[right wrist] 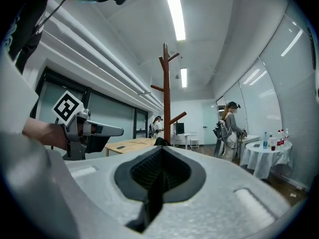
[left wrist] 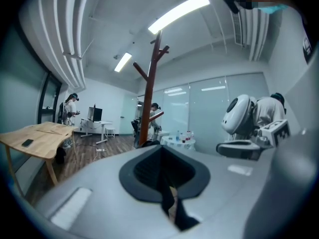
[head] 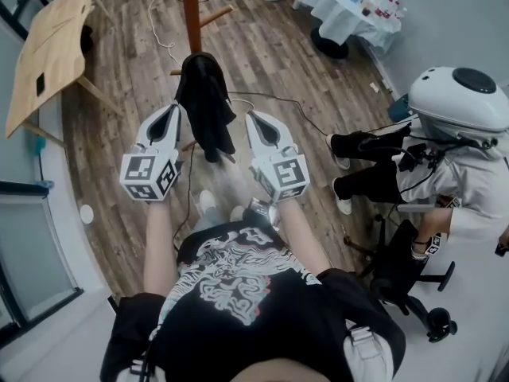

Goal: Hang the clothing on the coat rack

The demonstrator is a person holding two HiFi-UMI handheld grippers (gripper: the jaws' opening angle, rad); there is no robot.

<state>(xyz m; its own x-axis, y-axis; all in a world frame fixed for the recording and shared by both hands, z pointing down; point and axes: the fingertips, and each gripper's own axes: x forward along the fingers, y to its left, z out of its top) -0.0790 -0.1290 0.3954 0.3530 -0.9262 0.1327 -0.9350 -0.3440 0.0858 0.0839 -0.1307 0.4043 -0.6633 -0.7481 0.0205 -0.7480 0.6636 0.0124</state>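
The black clothing (head: 205, 102) hangs in a bunch right in front of the coat rack (head: 191, 10), down low on its brown pole; the left gripper (head: 175, 108) is just beside it on one side and the right gripper (head: 253, 116) is just beside it on the other; the jaws of the left gripper are pressed together, and so are the jaws of the right one; I see no cloth between them in either gripper view, only a small dark lump just past the tips; so I think the clothing is hanging there on its own, but its top is folded over and hides what holds it, so I cannot tell if it sits well on a peg; I think the job is nearly done, and this step is to make sure it stays up; to do that well, look at the top of the cloth first; if it sits only on the very end of a peg, push it further on; then pull both grippers back slowly and straight toward the body, so no tip catches a fold and drags it off; keep them away from the pole too, so the rack does not shake; watch the clothing for a bit, because it could slide down to the wooden floor (head: 262, 46).
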